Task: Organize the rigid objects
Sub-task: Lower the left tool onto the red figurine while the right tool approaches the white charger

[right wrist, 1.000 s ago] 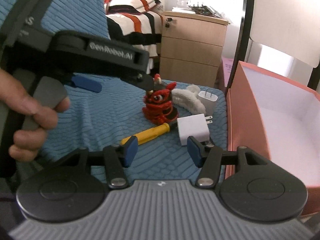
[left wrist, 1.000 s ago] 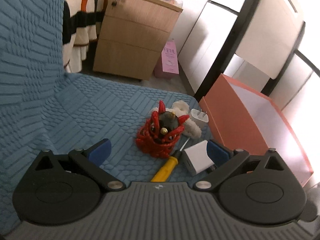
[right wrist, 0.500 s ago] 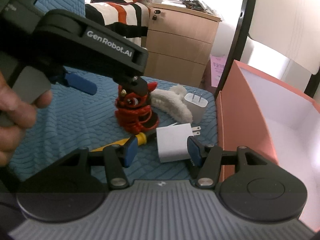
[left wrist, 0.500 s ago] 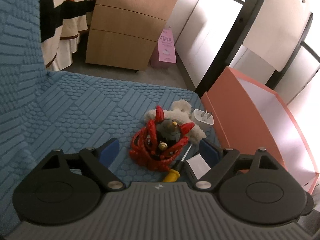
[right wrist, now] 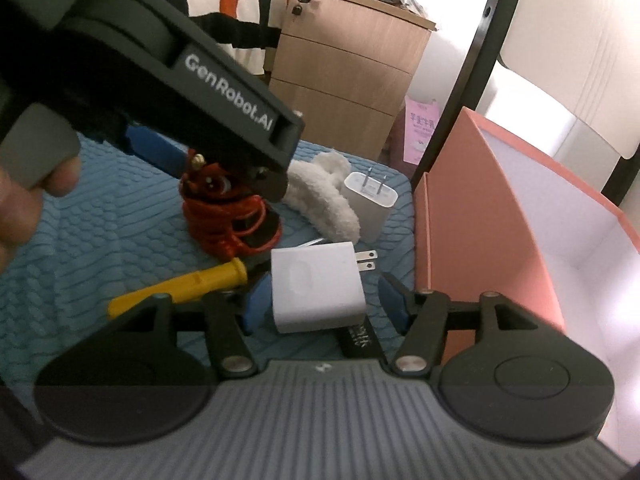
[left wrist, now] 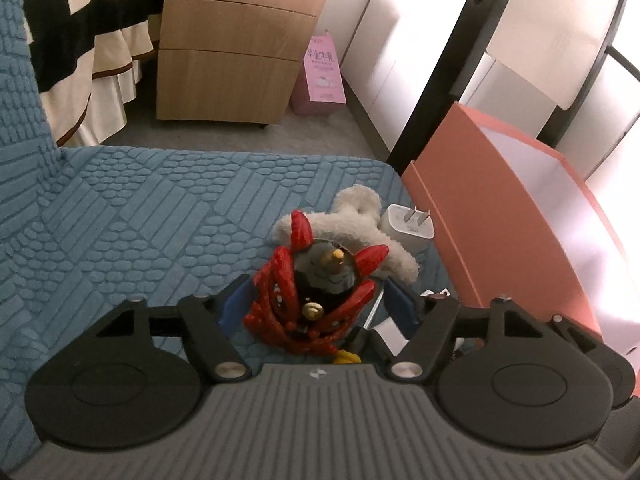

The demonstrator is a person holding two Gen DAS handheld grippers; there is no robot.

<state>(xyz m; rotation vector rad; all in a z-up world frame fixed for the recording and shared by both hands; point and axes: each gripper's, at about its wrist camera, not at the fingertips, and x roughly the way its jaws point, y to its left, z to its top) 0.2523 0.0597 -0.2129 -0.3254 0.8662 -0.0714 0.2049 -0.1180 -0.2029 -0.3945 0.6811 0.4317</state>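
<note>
Left wrist view first: what is seen nearest the left tool (left wrist: 316, 300)?

A red figurine (left wrist: 280, 304) is seen standing on the blue quilted seat (left wrist: 120, 220), right between the blue pads. The jaws have just been closing, yet a thin gap is left on each side, so nothing is clamped.

And just beyond that tool?

A fluffy white clip (left wrist: 360, 224) is found directly behind the figurine, with a small white charger (left wrist: 408, 228) beside it, prongs up. Off to the tool's right, the wall of a pink box (left wrist: 480, 220) is met. Farther ahead, on the floor, a wooden drawer cabinet (left wrist: 228, 40) is seen.

What is shown around the right tool (right wrist: 324, 300)?

A square white charger (right wrist: 316, 288) is seen lying flat between its pads, prongs towards the box. The jaws have just been opening and are held apart, clear of the charger. A yellow-handled screwdriver (right wrist: 180, 288) is laid just to the tool's left. Ahead and left, the other tool is seen over the figurine, gripped by a hand (right wrist: 24, 200).
</note>
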